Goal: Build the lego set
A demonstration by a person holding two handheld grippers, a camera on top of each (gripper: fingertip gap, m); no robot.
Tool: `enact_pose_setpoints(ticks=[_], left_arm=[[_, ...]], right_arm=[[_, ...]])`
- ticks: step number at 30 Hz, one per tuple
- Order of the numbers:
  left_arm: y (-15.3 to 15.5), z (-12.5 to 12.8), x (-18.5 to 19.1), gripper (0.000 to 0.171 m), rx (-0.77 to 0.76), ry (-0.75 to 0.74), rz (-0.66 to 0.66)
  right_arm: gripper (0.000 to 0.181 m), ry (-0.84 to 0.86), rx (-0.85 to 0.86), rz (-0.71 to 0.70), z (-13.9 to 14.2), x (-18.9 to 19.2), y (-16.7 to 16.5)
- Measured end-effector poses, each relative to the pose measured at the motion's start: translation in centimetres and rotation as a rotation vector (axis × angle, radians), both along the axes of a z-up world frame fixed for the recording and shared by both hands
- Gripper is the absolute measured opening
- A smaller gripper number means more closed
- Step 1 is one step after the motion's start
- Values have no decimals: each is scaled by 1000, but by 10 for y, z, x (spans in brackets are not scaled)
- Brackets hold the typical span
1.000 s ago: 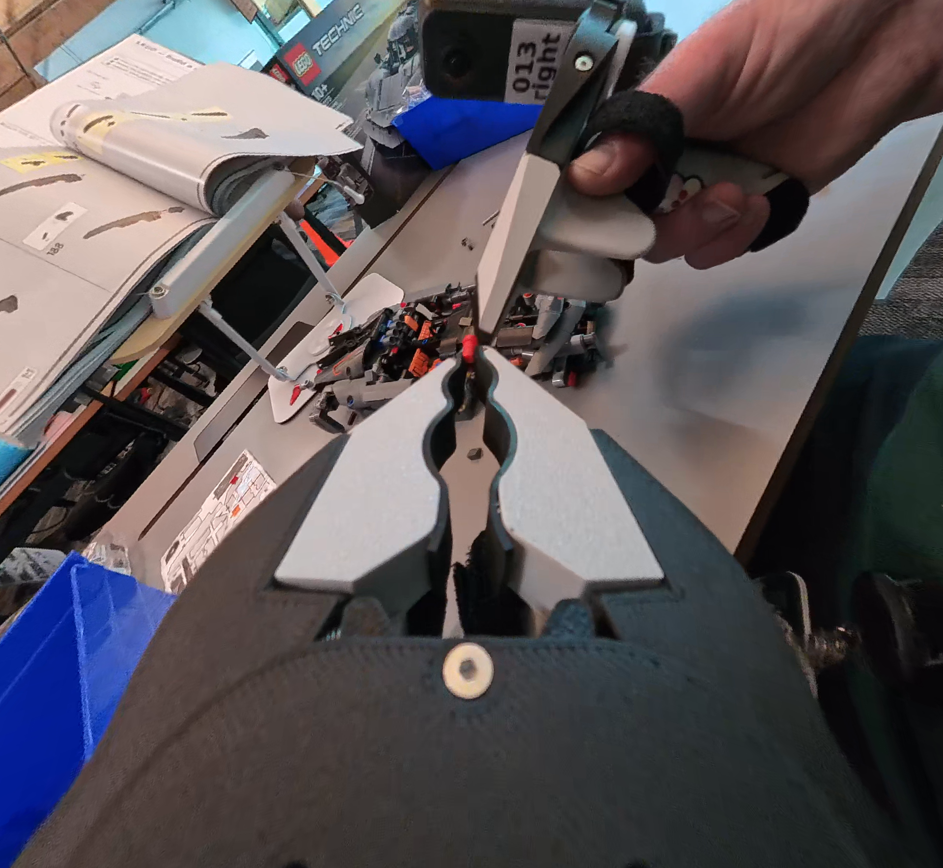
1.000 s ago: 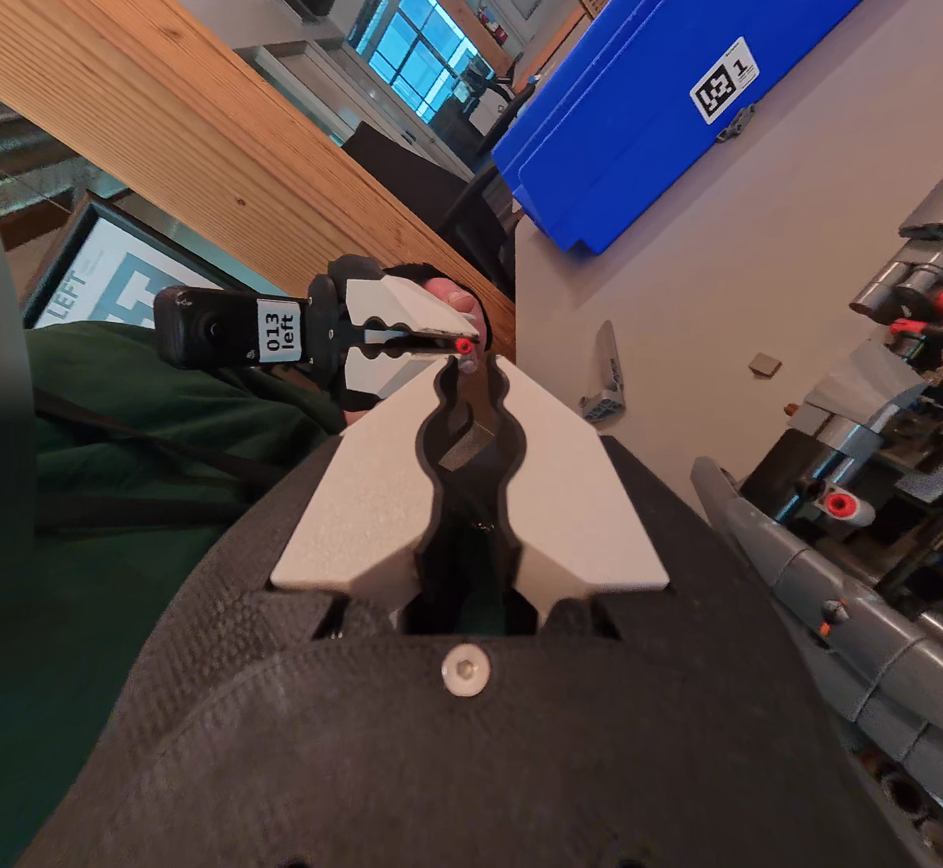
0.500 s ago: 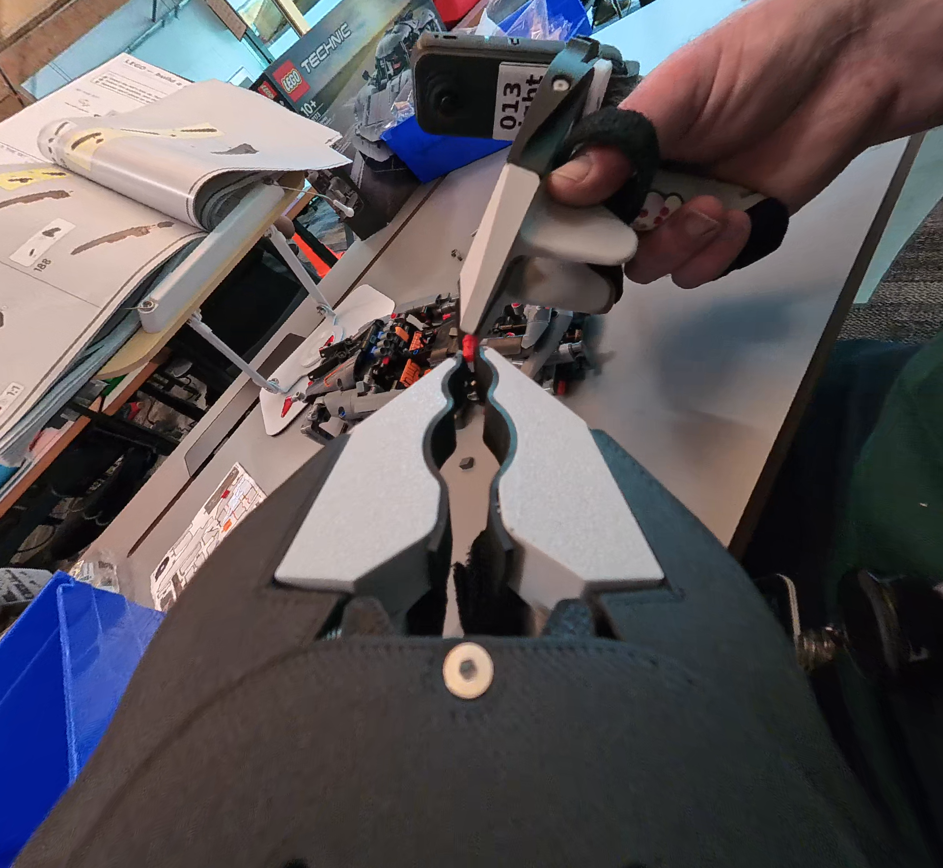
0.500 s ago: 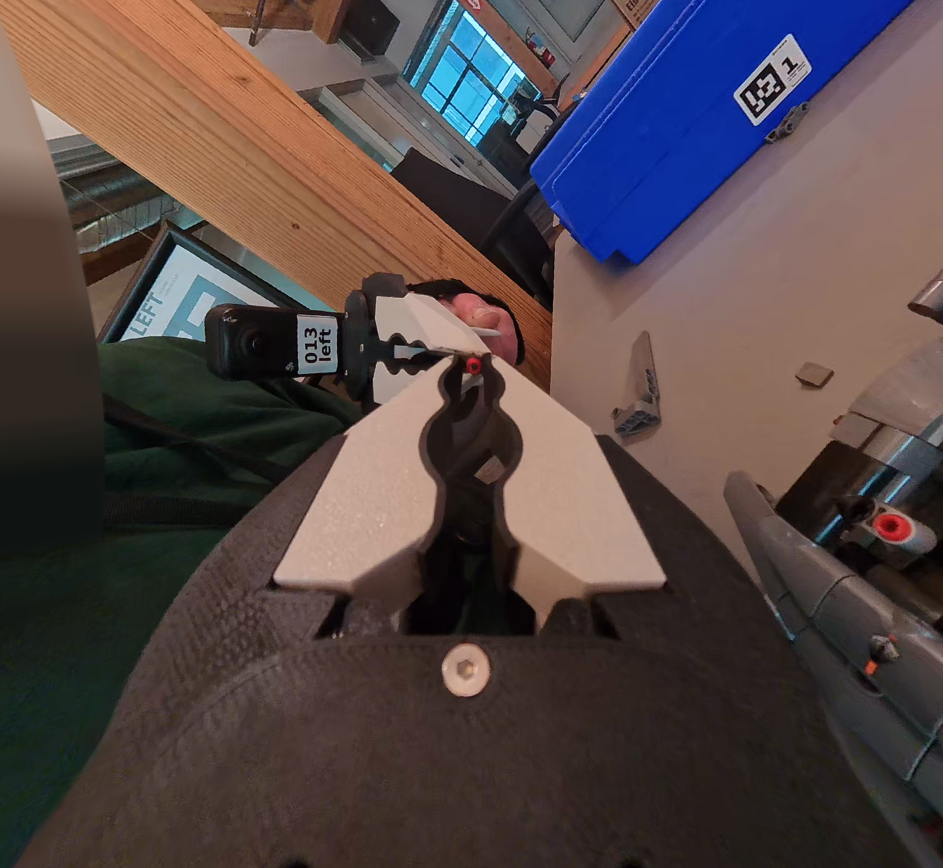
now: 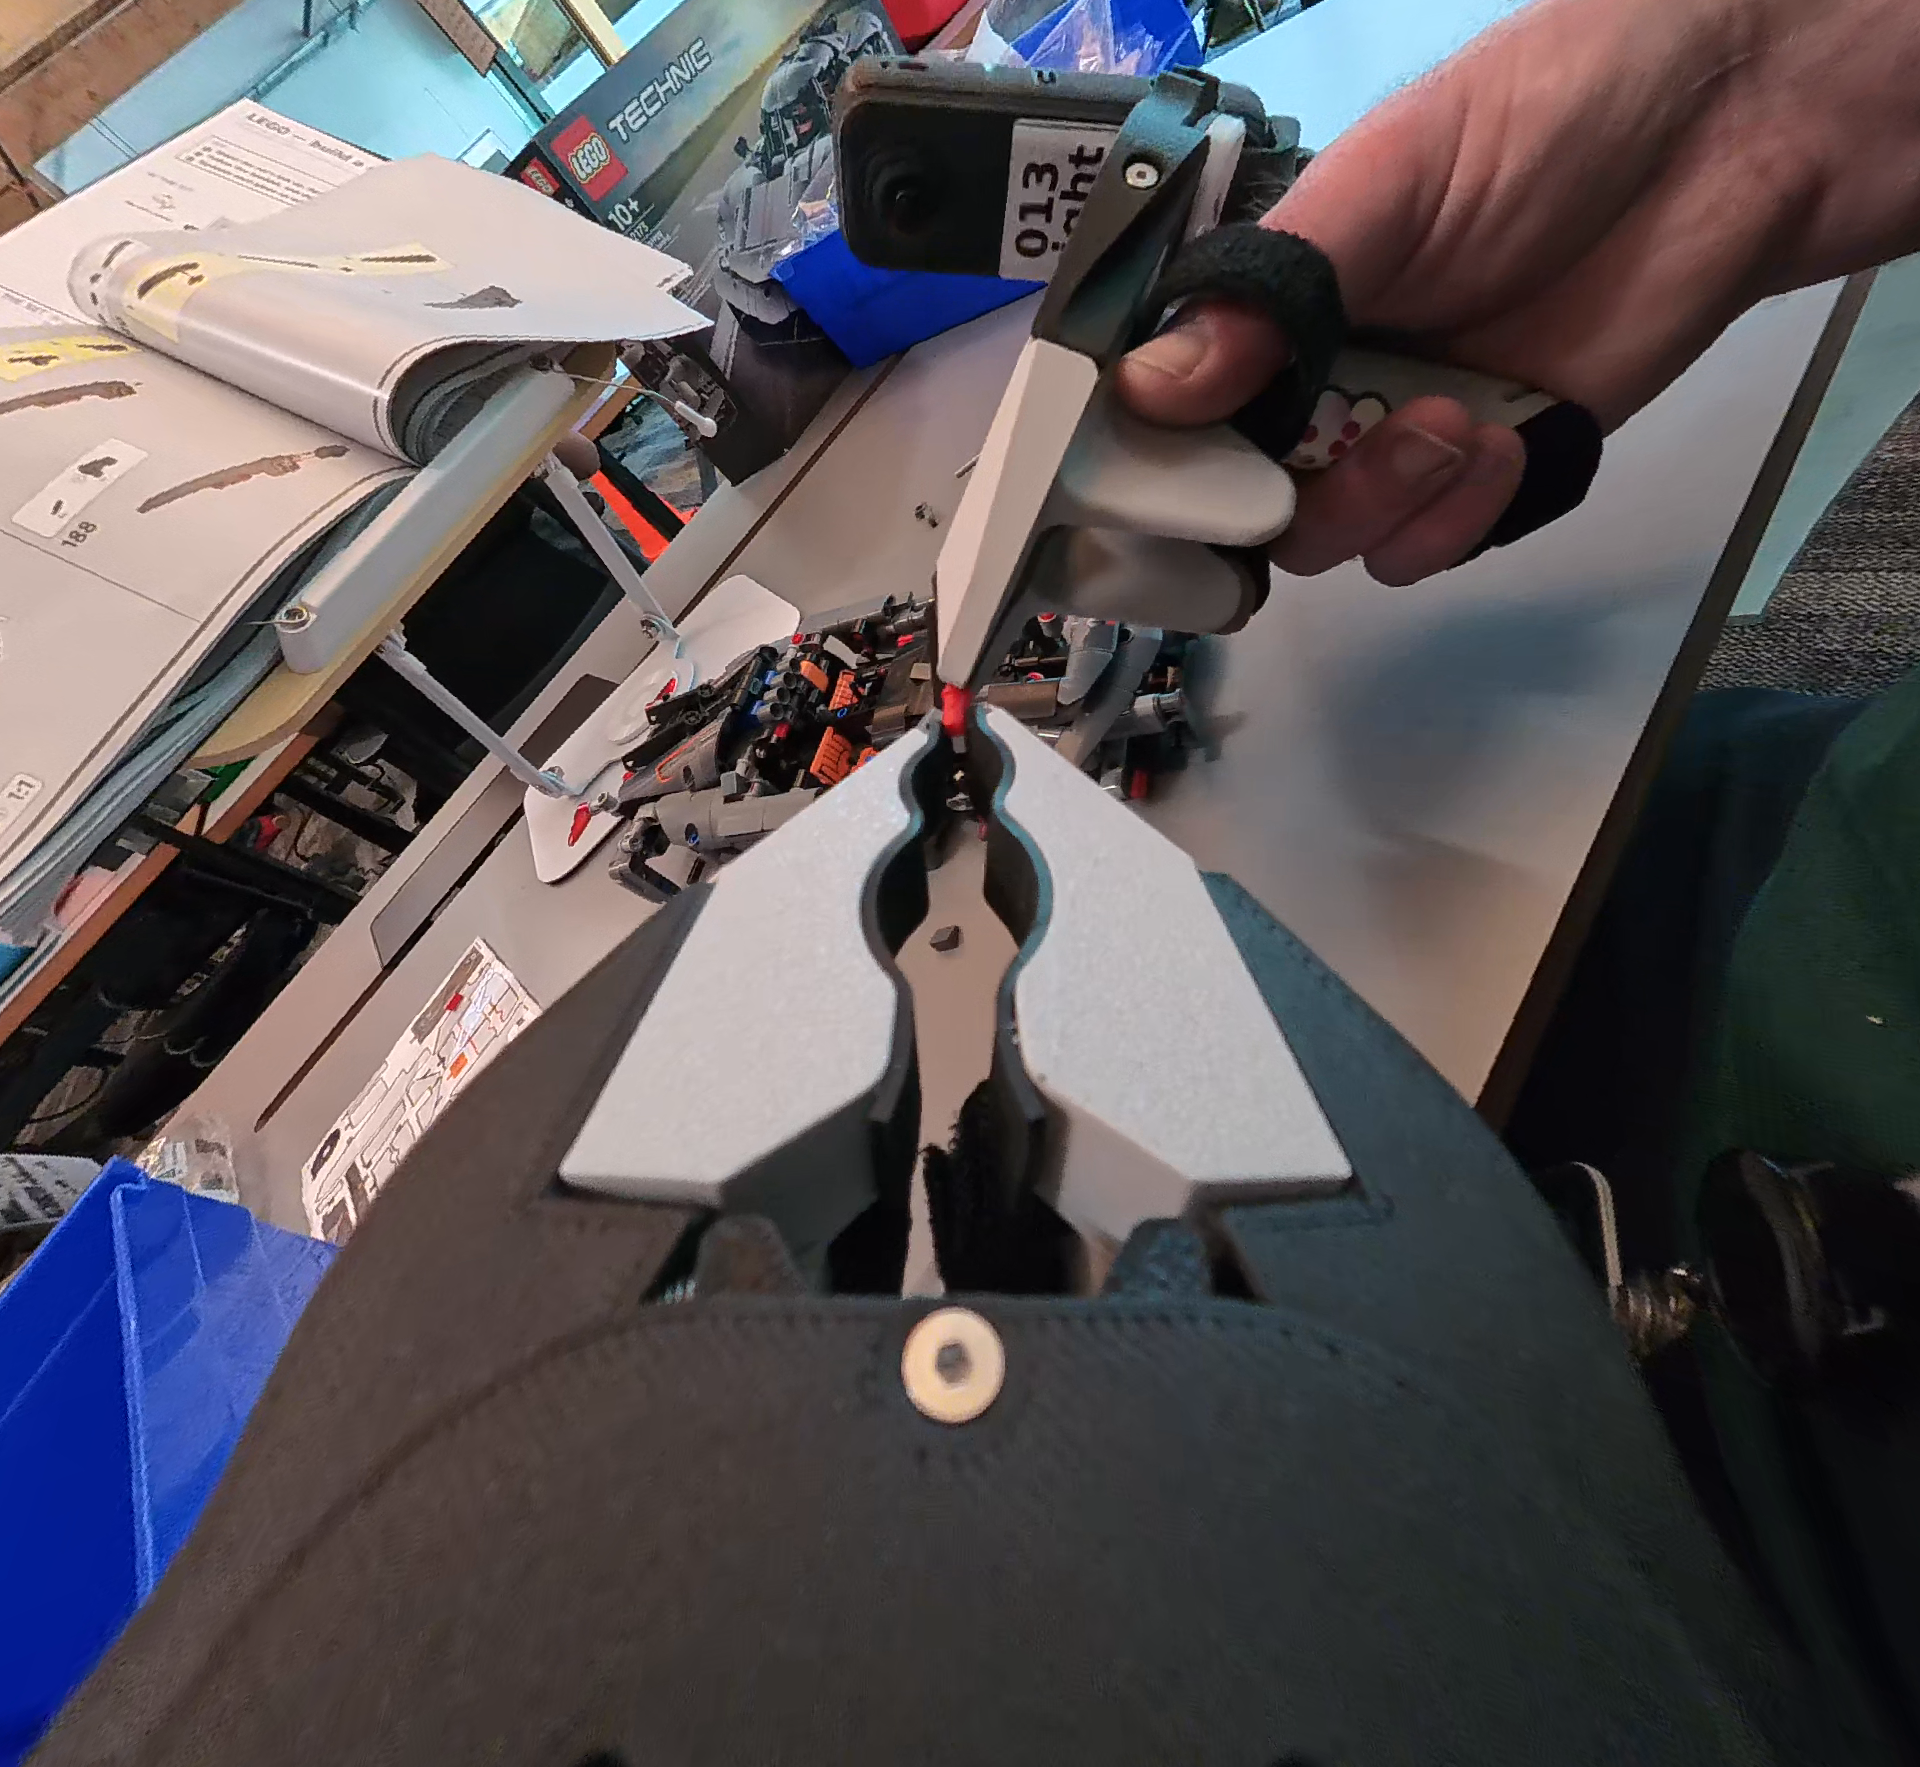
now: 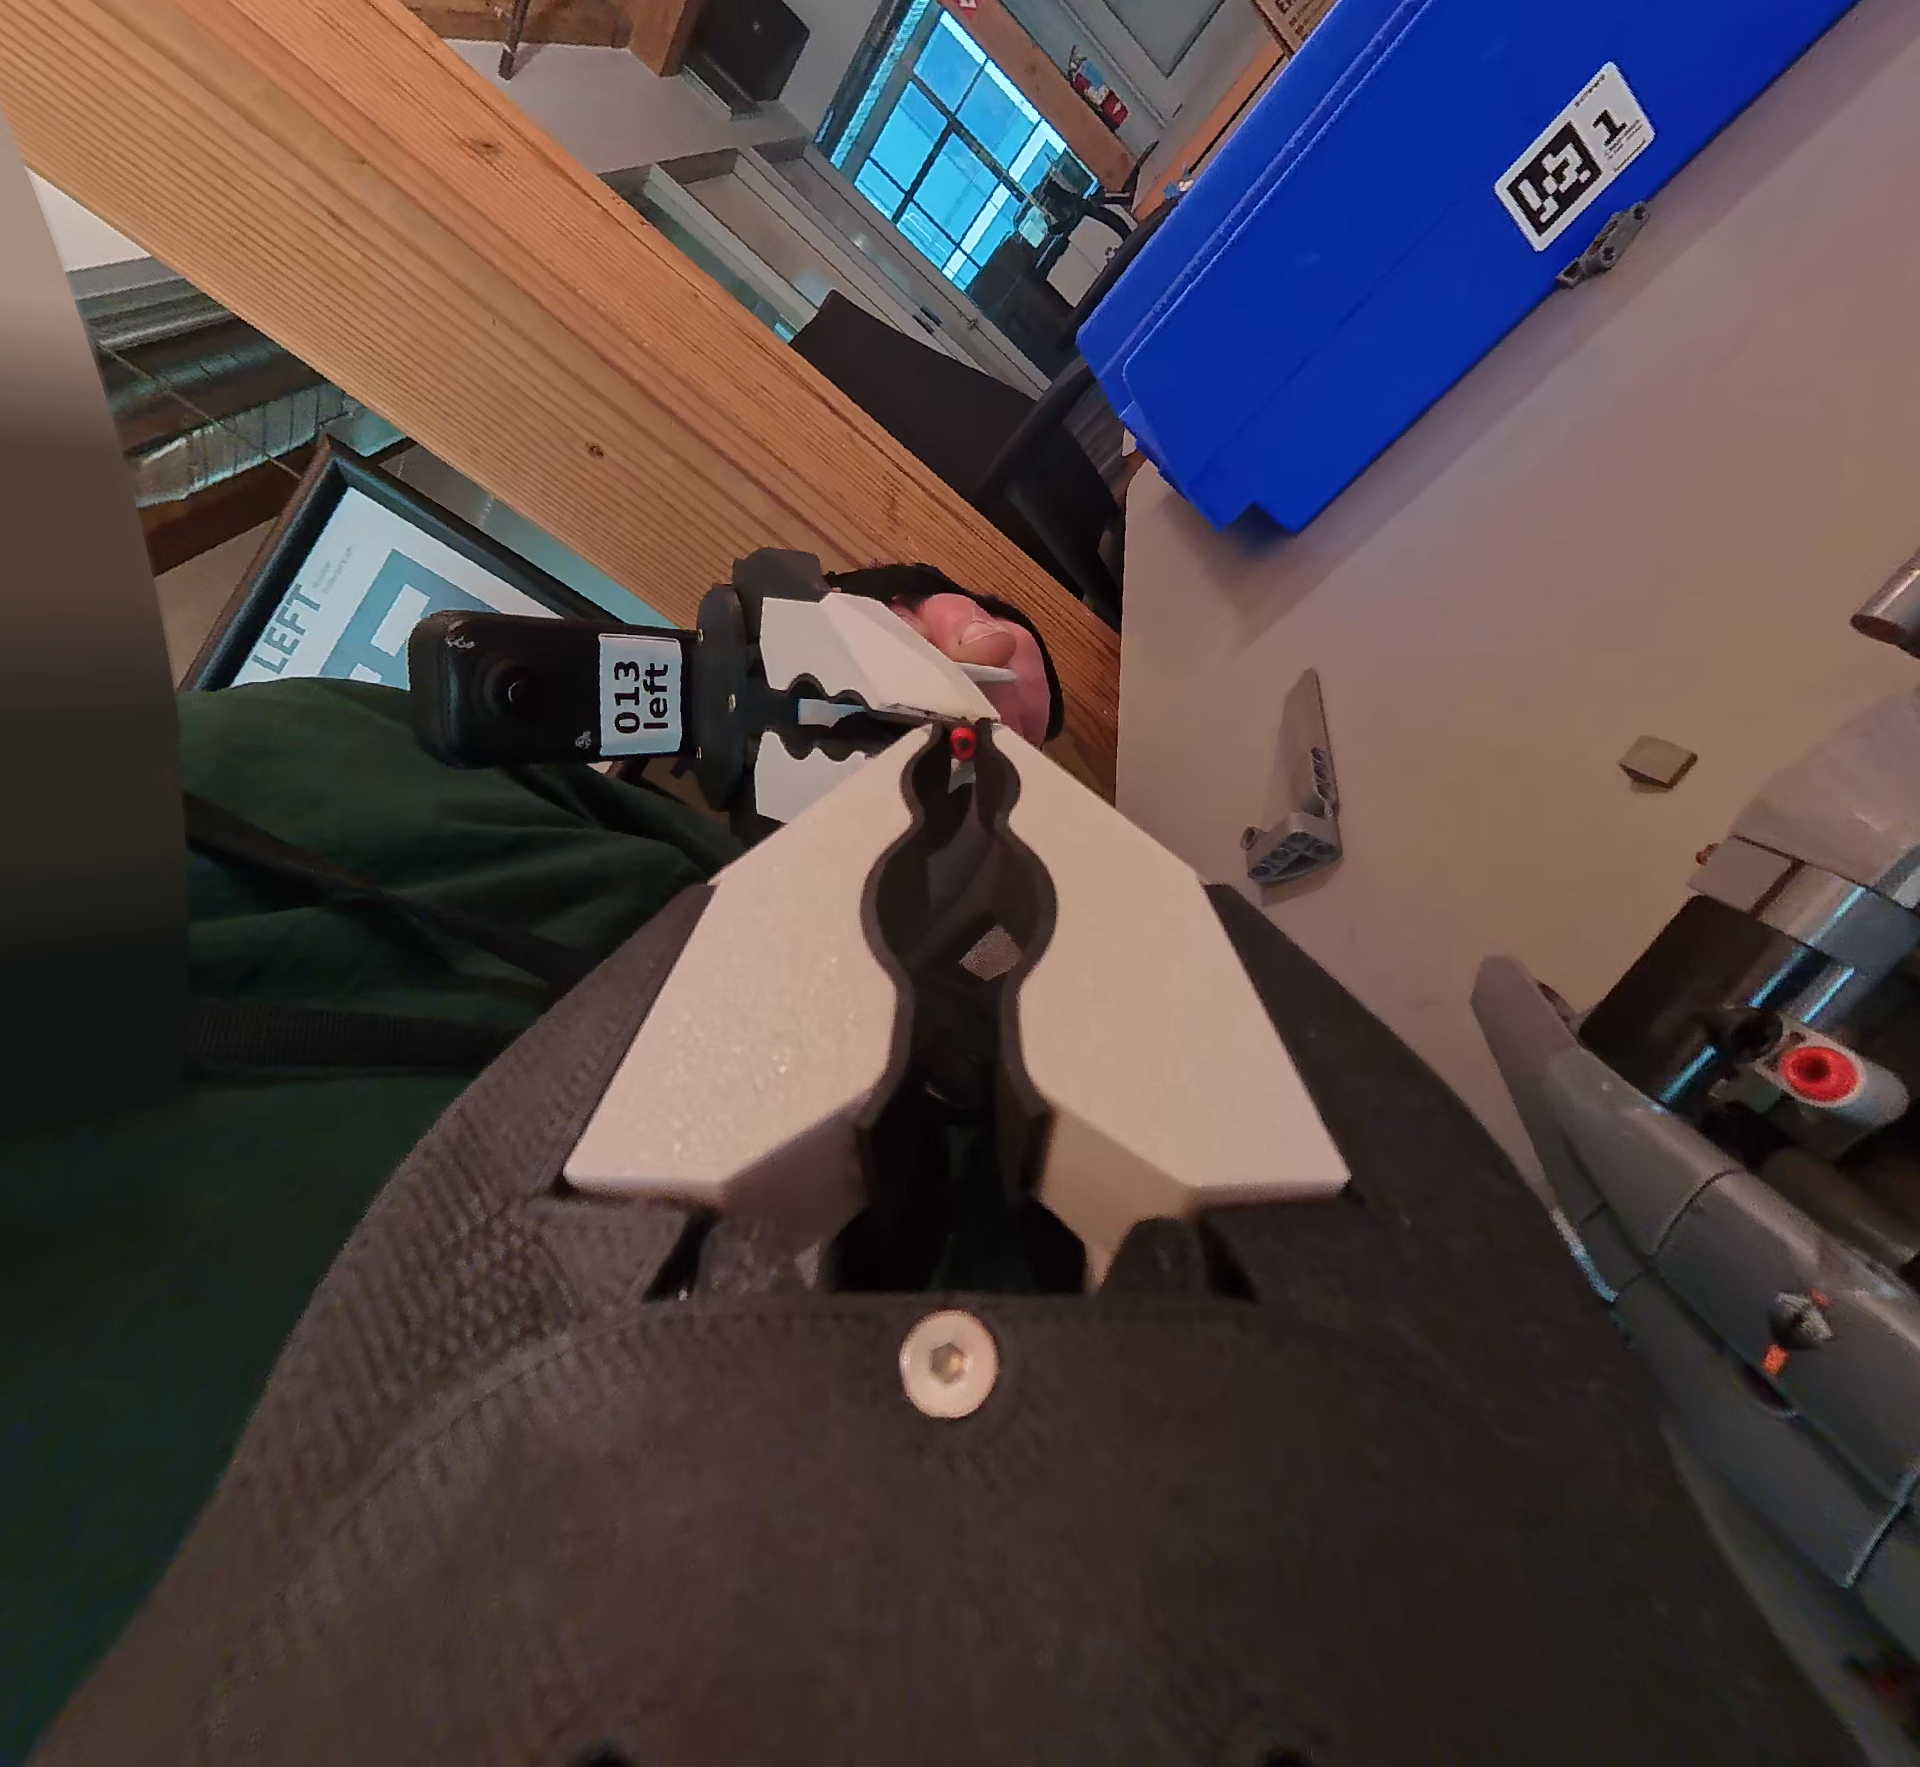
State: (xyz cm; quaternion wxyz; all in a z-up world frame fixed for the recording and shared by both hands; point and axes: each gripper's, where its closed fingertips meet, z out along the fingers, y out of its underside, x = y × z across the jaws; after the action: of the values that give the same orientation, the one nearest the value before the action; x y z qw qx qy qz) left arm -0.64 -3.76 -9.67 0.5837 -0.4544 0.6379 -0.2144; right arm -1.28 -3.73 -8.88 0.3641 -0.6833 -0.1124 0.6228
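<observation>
A small red lego piece (image 5: 954, 711) is pinched between the tips of my left gripper (image 5: 956, 738), which is shut on it. My right gripper (image 5: 954, 676), held by a hand, comes down from above and meets it tip to tip. In the right wrist view my right gripper (image 6: 963, 749) is shut around the same red piece (image 6: 963, 738). The left gripper (image 6: 971, 718) touches it from the far side. Both are held in the air near the table's edge. The part-built grey and black lego model (image 5: 831, 730) lies on the table behind, and also shows in the right wrist view (image 6: 1714, 1146).
An open instruction book (image 5: 260, 367) stands on a holder at the left, with the set's box (image 5: 675, 117) behind it. A sticker sheet (image 5: 416, 1073) and a blue bin (image 5: 104, 1354) lie near me. A loose grey beam (image 6: 1299, 782), a small grey tile (image 6: 1657, 761) and a blue case (image 6: 1455, 211) sit on the table (image 6: 1558, 626). The grippers are tip to tip, or close to it. The small grey tile (image 6: 1657, 761) is about 12 cm from both grippers' fingertips. The left camera catches it too, in the left wrist view (image 5: 949, 940).
Both grippers stay tip to tip on the red piece. The pair has drifted a little, and the right gripper has tilted slightly; neither has opened.
</observation>
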Motion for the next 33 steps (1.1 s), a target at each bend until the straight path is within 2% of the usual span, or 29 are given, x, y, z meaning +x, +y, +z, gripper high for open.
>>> enact_pose_setpoints(ticks=[6,8,12,15,19,23,29,33], left_arm=[[4,-1,-1,3,-66,5,22],[12,-4,-10,17,-104,16,79],[28,-38,-42,41,-330,136,239],[34,-65,-60,55,-444,216,348],[34,-85,-59,60,-491,279,412],[33,-93,-47,46,-459,322,439],[30,-105,-37,15,-398,399,449],[28,-107,-33,14,-377,432,420]], right_arm=[[1,-28,25,-30,-1,1,2],[2,-31,40,-64,0,5,5],[2,-111,57,-89,-11,8,4],[2,-139,63,-107,-17,9,5],[2,-174,73,-103,-24,7,4],[2,-204,75,-95,-31,6,2],[1,-206,84,-82,-35,5,1],[1,-205,86,-82,-38,6,0]])
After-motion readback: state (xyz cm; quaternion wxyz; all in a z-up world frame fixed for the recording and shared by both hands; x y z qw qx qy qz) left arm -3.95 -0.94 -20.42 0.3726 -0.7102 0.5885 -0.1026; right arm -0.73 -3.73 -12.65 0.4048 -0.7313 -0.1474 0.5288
